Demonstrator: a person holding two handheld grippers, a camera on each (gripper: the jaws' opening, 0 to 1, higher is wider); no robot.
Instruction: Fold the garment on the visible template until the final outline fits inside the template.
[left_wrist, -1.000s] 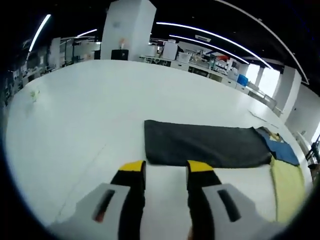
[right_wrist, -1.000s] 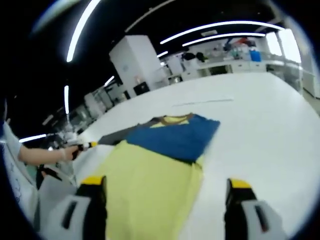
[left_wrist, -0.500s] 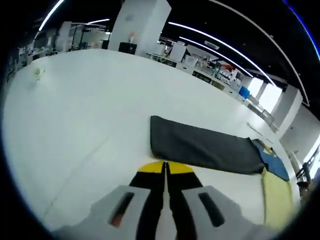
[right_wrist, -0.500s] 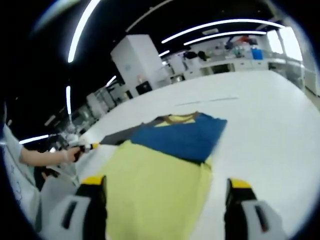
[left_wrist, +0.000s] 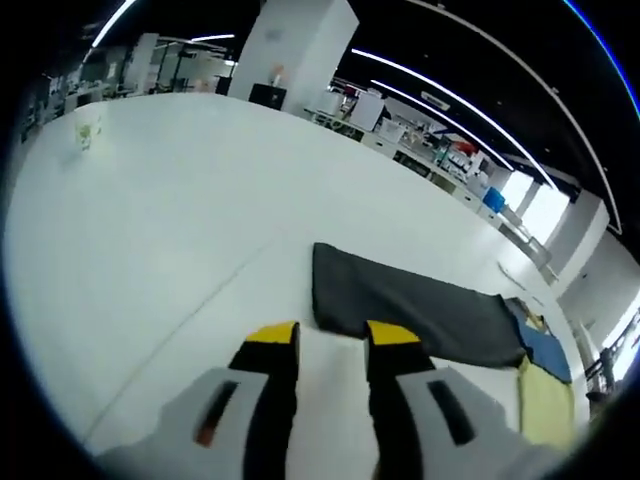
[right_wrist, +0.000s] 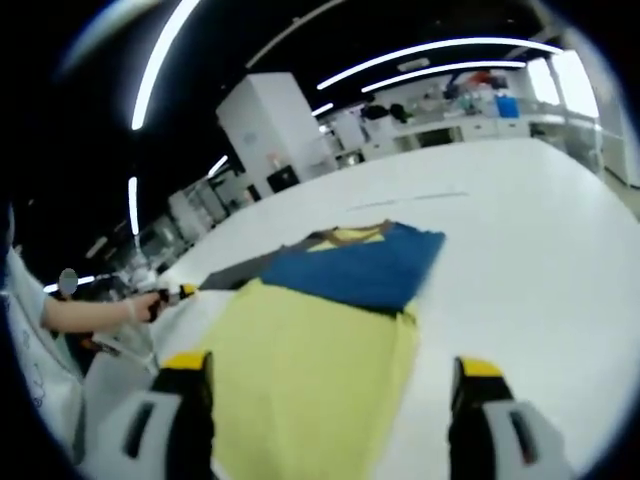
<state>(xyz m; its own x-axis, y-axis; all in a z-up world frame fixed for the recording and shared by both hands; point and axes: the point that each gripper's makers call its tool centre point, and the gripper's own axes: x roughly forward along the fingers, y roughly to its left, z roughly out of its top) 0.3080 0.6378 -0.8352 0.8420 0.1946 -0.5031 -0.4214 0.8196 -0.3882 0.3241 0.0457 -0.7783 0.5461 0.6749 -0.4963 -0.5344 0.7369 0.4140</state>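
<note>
Sprawling across both views is a big white table (left_wrist: 150, 230), way larger than anything on it, with a lab of white cabinets and ceiling light strips behind. In the left gripper view a faint line runs diagonally over the tabletop toward the cloth.

Next biggest is the garment (right_wrist: 310, 350) — a yellow, blue and dark grey piece lying flat on the table. In the right gripper view the yellow panel sits nearest the camera, the blue part (right_wrist: 355, 270) beyond it with a yellowish collar at its far edge, and a dark grey strip pokes out to the left. From the left gripper view you mostly get the dark grey section (left_wrist: 410, 310) laid out flat, with the blue and yellow bits tucked at its right end.

The right gripper (right_wrist: 330, 375) has its yellow-tipped jaws spread wide, hovering over the near yellow edge with nothing between them.

The left gripper (left_wrist: 330, 335) has its jaws parted by a narrow gap — nothing held — with the tips just short of the grey section's near corner.

Over in the right gripper view, a person's hand (right_wrist: 140, 305) shows at the left by the grey strip, holding that gripper.

A small pale object (left_wrist: 88, 130) sits far off on the table; can't tell what it is.
</note>
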